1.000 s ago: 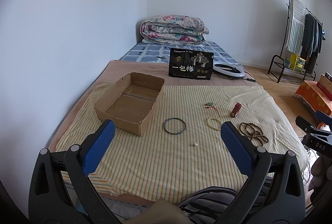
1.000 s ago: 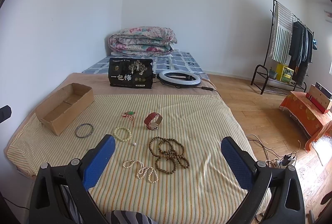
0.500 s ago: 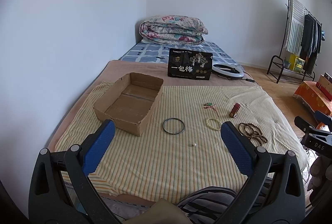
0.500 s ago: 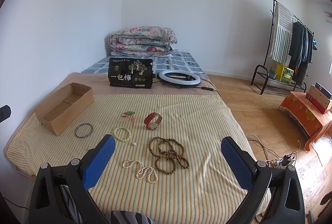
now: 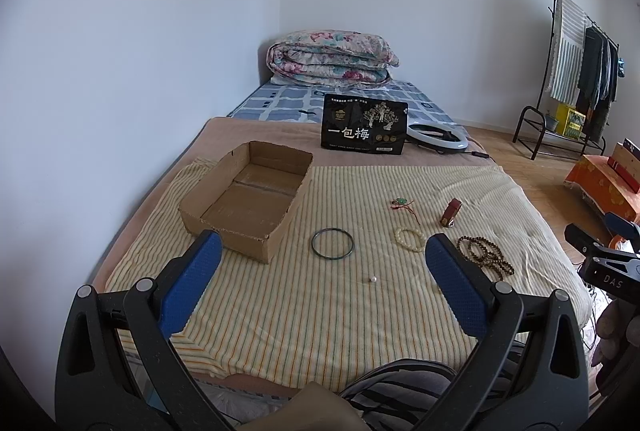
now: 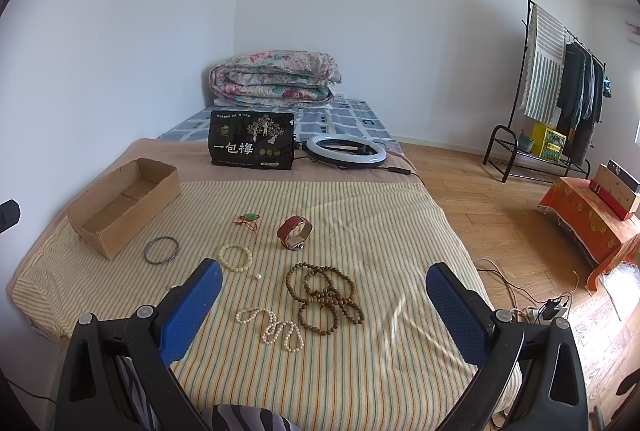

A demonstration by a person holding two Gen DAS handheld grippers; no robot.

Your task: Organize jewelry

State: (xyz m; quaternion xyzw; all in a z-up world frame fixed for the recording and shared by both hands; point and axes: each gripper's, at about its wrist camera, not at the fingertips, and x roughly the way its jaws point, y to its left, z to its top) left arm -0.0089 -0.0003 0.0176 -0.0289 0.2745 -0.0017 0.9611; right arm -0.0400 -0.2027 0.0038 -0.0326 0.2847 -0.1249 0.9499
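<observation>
Behind the black printed pouch [image 6: 252,141] lies a folded floral quilt [image 6: 276,79]; just right of the pouch rests a ring light [image 6: 346,151]. Far right of the pouch stand a clothes rack [image 6: 560,99] and an orange-draped stand [image 6: 588,219]

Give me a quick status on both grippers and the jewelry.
Left gripper open, right gripper open, both empty. Brown cardboard box empty; dark metal bangle, brown wooden bead strands, white pearl strand loose on striped cloth. Nothing in the way.
</observation>
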